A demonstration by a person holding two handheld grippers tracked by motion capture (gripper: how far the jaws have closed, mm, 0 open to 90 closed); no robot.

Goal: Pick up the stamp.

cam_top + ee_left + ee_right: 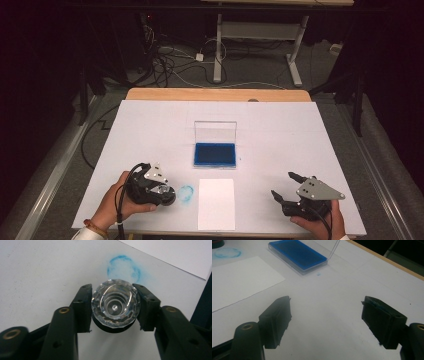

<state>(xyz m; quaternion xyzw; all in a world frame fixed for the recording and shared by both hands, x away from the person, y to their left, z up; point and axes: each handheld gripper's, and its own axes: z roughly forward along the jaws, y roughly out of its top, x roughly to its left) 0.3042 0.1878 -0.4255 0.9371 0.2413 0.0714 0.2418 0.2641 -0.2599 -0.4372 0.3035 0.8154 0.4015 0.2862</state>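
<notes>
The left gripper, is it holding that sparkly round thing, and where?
Yes. The left gripper is shut on the clear faceted knob of a stamp, one pad on each side of it. The right gripper is open, holding nothing.

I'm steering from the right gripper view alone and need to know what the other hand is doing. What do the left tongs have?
Observer: The left tongs are shut on a clear faceted stamp, with a pad pressing each side.
Operator: Where is it relative to that blue ring?
Observer: Beside the blue ring, to its left in the high view, not over it.
Operator: Is the paper printed anywhere?
Observer: No, the high view shows the whole white sheet blank.
</notes>
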